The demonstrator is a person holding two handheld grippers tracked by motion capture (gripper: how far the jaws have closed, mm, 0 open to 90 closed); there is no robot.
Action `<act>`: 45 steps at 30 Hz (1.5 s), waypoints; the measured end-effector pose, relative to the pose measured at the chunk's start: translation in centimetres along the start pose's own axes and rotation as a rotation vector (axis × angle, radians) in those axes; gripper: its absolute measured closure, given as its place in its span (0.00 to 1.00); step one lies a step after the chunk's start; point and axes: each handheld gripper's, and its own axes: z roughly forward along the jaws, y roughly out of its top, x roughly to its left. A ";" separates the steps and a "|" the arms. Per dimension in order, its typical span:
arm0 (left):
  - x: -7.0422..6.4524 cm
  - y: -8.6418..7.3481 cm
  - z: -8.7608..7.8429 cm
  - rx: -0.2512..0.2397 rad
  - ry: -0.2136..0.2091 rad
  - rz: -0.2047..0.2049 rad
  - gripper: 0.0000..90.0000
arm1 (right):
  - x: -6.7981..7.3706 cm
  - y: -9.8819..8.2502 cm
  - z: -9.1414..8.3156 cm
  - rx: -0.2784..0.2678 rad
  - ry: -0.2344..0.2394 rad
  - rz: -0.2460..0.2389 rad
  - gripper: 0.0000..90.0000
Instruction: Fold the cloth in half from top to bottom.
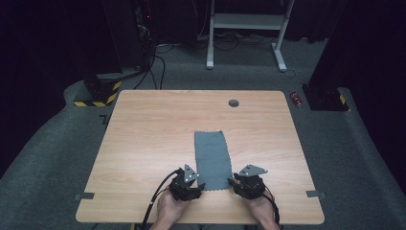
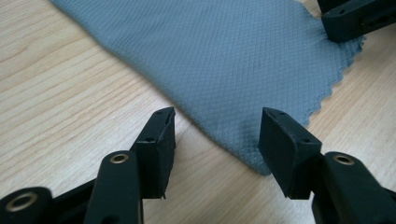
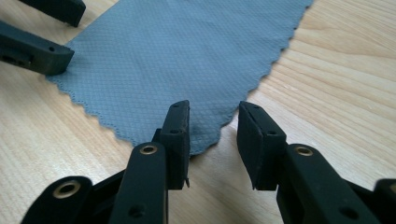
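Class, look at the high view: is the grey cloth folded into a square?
No. The grey cloth lies flat on the wooden table as a long, narrow rectangle.

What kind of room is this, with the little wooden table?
Probably a lab or recording studio: the wooden table stands on grey carpet among dark equipment stands with hazard-striped bases, loose floor cables, and a white desk frame behind.

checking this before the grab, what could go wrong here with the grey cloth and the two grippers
1. The thin grey scalloped-edge cloth lies flat on the wooden table, so the open left gripper may close on wood and miss its corner.
2. The right gripper is open with only the corner tip between its jaws, so the cloth could slip out.
3. An uneven pull might bunch the cloth.
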 end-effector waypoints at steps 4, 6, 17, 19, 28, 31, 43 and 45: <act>0.4 -0.4 -0.2 -0.011 -0.008 0.017 0.51 | 0.7 0.2 0.2 0.003 0.008 -0.024 0.76; 0.7 -0.7 -0.4 -0.026 -0.008 0.011 0.51 | 1.0 0.2 0.3 0.000 0.013 -0.033 0.77; 2.1 -2.4 -1.4 -0.073 -0.003 0.007 0.52 | 2.6 0.3 0.7 -0.020 0.044 -0.059 0.79; 2.1 -2.6 -1.5 -0.082 0.002 0.004 0.52 | 2.8 0.4 0.8 -0.024 0.044 -0.065 0.79; 1.9 -3.2 -2.0 -0.088 0.020 -0.005 0.55 | 3.1 0.1 0.8 -0.036 0.044 -0.063 0.79; 1.9 -3.2 -2.0 -0.084 0.024 -0.010 0.54 | 3.1 0.1 0.8 -0.042 0.044 -0.061 0.76; 4.4 -0.8 -1.2 -0.077 -0.055 -0.091 0.51 | 1.4 1.5 0.8 -0.012 0.055 -0.023 0.83; 5.0 0.0 -0.7 -0.067 -0.066 -0.104 0.51 | 0.7 1.9 0.9 -0.016 0.058 -0.008 0.83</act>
